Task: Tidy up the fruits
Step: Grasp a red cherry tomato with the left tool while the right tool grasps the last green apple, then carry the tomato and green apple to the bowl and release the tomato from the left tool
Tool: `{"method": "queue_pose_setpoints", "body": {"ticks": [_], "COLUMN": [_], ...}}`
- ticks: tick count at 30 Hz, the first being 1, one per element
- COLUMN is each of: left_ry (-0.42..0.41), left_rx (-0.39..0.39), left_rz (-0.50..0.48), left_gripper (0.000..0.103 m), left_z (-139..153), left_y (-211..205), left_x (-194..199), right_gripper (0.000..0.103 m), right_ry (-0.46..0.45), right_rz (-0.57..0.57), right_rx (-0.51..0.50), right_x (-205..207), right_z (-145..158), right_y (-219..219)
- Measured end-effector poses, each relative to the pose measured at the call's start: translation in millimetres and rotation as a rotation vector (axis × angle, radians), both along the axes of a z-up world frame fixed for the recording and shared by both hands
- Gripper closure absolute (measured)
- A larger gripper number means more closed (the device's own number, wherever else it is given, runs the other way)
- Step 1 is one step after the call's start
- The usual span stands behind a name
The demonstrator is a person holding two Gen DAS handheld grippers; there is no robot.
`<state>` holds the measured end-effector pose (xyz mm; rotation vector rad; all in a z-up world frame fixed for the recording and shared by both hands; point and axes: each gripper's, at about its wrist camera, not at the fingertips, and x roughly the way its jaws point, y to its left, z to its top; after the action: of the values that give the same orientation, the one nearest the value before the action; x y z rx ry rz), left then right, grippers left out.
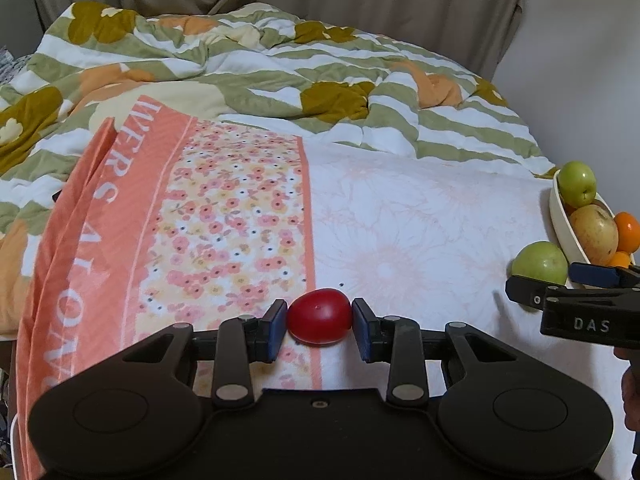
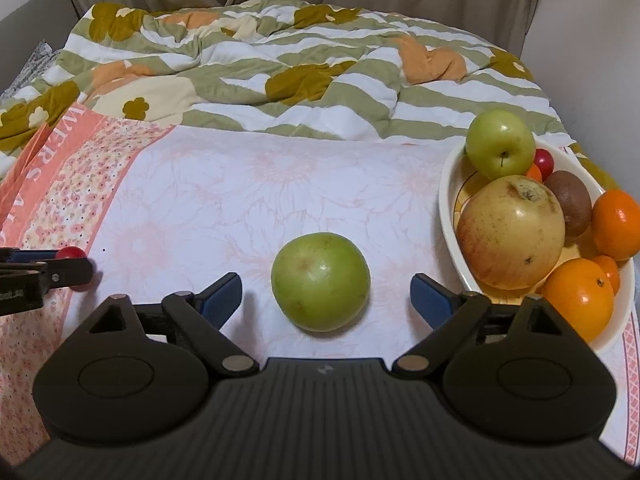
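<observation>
My left gripper (image 1: 319, 322) is shut on a small red tomato (image 1: 319, 315), with both blue pads against its sides, low over the bed sheet. It also shows in the right wrist view (image 2: 71, 254). My right gripper (image 2: 326, 294) is open, its fingers on either side of a loose green apple (image 2: 320, 281) lying on the sheet, not touching it. That apple also shows in the left wrist view (image 1: 540, 262). A white oval bowl (image 2: 450, 216) at the right holds a green apple (image 2: 500, 145), a large yellow apple (image 2: 512, 230), oranges (image 2: 578, 298), a kiwi (image 2: 570, 200) and a small red fruit.
The fruit lies on a white and pink flowered sheet (image 2: 240, 200) on a bed. A crumpled green-striped quilt (image 2: 260, 60) covers the far half. Beige curtains hang behind. The bowl sits near the bed's right edge by a wall.
</observation>
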<state>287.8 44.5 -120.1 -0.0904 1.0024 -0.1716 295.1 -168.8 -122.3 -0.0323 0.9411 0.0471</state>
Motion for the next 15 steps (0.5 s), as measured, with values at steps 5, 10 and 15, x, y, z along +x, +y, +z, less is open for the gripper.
{"method": "queue_pose_setpoints", "body": {"ticks": [5, 10, 15], "left_ry": [-0.001, -0.017, -0.052], "left_rx": [0.004, 0.006, 0.002], "left_rz": [0.013, 0.012, 0.004], "left_gripper": [0.064, 0.064, 0.064], "left_z": [0.9, 7.2, 20.6], "left_y": [6.1, 8.8, 9.1], "left_x": [-8.8, -17.9, -29.1], "right_gripper": [0.014, 0.035, 0.035], "right_ry": [-0.008, 0.005, -0.006], "right_rz": [0.005, 0.02, 0.01], "right_rx": [0.005, 0.014, 0.035], "right_x": [0.3, 0.4, -11.6], "right_z": [-1.2, -2.9, 4.5], "right_y": [-0.9, -0.8, -2.3]}}
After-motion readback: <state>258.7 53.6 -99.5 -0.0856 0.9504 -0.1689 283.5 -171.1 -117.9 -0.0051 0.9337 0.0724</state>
